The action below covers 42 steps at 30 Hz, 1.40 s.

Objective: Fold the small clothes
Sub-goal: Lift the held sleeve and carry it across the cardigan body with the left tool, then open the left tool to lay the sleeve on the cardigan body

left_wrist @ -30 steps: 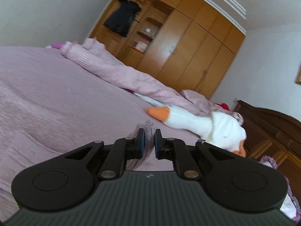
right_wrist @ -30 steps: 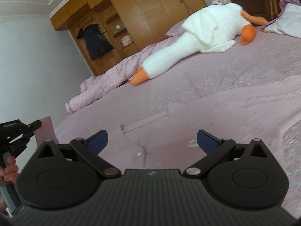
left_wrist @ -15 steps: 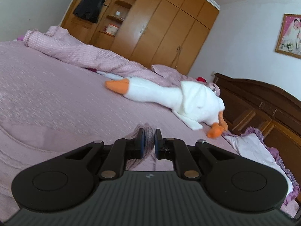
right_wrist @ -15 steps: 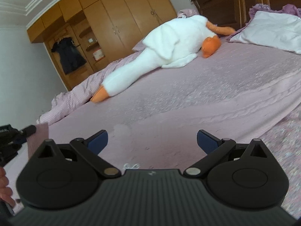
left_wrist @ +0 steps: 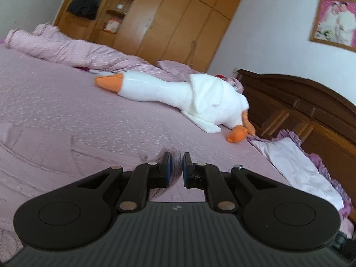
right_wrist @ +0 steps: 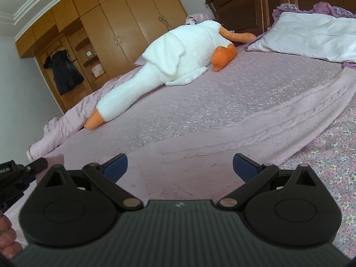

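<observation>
Pinched pink knit fabric, a small ribbed garment [left_wrist: 175, 160], is sitting between the pressed-together fingers of the left tool [left_wrist: 176, 169], its edge bunching up just above the blue pads and a strip of it trailing down below them. In the right wrist view the same small ribbed garment [right_wrist: 54, 159] is showing at the far left as a pink rectangle hanging from the tip of the left tool [right_wrist: 36, 165], raised above the bed. A person's fingers [right_wrist: 6, 238] are curling at the lower left edge of that view.

The right tool [right_wrist: 180, 169] is hovering over the bed with its blue-padded fingers spread wide apart and nothing between them.

Below both tools the pink floral-textured bedspread [left_wrist: 66, 115] is lying flat with a few creases. A long white plush goose with an orange beak and orange feet [left_wrist: 178, 91] is stretching across the far side of the bed, well apart from both tools. A pale lilac pillow with a ruffled purple edge [right_wrist: 311, 37] is resting against the dark wooden headboard [left_wrist: 300, 102]. A rolled pink striped blanket [left_wrist: 66, 49] is lying along the bed's far edge, in front of the tall light-wood wardrobe [left_wrist: 178, 22].
</observation>
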Tool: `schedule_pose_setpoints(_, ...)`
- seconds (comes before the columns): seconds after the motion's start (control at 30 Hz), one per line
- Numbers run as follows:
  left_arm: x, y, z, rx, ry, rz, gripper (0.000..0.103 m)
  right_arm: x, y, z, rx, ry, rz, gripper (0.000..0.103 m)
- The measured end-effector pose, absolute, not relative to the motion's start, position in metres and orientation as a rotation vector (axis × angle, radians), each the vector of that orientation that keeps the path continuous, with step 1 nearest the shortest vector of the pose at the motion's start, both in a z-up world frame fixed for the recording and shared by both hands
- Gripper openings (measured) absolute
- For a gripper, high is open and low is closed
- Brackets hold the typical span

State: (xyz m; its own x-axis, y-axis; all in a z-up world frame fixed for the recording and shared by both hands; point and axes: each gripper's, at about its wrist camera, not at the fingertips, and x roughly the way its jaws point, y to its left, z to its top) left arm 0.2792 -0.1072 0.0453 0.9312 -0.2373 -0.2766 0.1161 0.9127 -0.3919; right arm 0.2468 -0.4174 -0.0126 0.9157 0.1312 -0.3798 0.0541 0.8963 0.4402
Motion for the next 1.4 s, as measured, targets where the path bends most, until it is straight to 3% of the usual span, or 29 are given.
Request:
schedule_pose_setpoints(0.8, 0.283, -0.171, 0.002, -0.304, 0.382, -0.265, 0.014, 0.246, -0.43, -0.015, 0.47, 0.447, 0.026, 0.103)
schedule_pose_setpoints(0.87, 0.282, -0.17, -0.002, -0.32, 0.404, -0.276, 0.031, 0.246, -0.43, -0.015, 0.47, 0.446, 0.026, 0.103)
schedule_pose_setpoints(0.9, 0.28, -0.167, -0.001, -0.333, 0.405, -0.283, 0.051, 0.246, -0.43, -0.015, 0.471, 0.447, 0.025, 0.103)
schedule_pose_setpoints(0.97, 0.274, -0.161, 0.004, -0.35, 0.382, -0.279, 0.076, 0.247, -0.429, -0.015, 0.473, 0.45, 0.028, 0.103)
schedule_pose_setpoints(1.0, 0.271, -0.158, 0.008, -0.355, 0.363, -0.275, 0.081, 0.247, -0.429, -0.015, 0.473, 0.453, 0.032, 0.103)
schedule_pose_setpoints(1.37, 0.25, -0.056, 0.037, -0.231, 0.355, -0.091, 0.085, 0.253, -0.383, -0.008, 0.429, 0.5, 0.303, 0.101)
schedule_pose_setpoints(1.4, 0.246, -0.042, 0.038, -0.218, 0.359, -0.06, 0.085, 0.255, -0.374, -0.008, 0.412, 0.516, 0.351, 0.097)
